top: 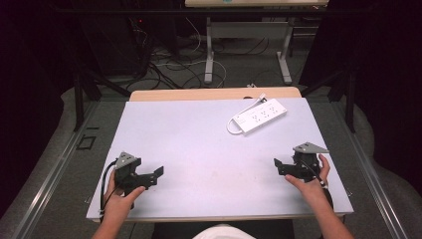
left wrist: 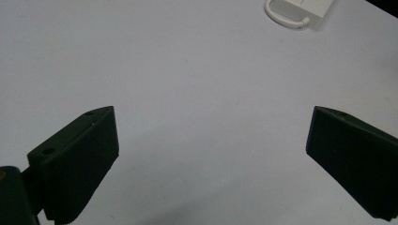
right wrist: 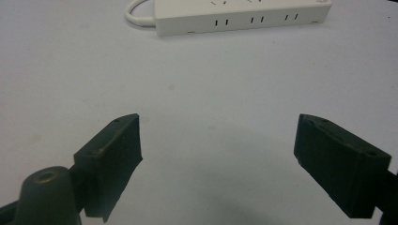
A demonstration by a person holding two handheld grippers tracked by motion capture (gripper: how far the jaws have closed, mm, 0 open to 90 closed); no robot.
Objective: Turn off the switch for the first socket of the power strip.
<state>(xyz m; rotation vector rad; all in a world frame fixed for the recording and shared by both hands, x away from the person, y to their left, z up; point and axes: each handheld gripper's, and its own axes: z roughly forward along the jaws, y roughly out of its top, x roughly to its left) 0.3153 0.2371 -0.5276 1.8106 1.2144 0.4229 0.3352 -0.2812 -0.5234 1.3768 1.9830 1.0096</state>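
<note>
Right now we are holding both tools low over the near part of the pale grey table top (top: 199,149), and the only thing lying on it is the white plastic power strip with its looped white cord (top: 259,116), far and to the right of centre. We are keeping the left gripper (top: 158,172) at the near left with its jaws spread wide and nothing between them; in the left gripper view the strip (left wrist: 300,8) is just peeking in at the far right corner, so it is lying well apart from that tool, across the table. We are keeping the right gripper (top: 276,163) at the near right, jaws likewise spread and empty, and in the right gripper view the strip (right wrist: 239,16) is sitting straight ahead, its long side facing us. From above, its long axis is running diagonally, from near-left, where the cord is curling out, to far-right. We are judging the right hand to be the nearer one, so the reach is likely going forward and slightly left, with the jaws closing across the strip's narrow width.
</note>
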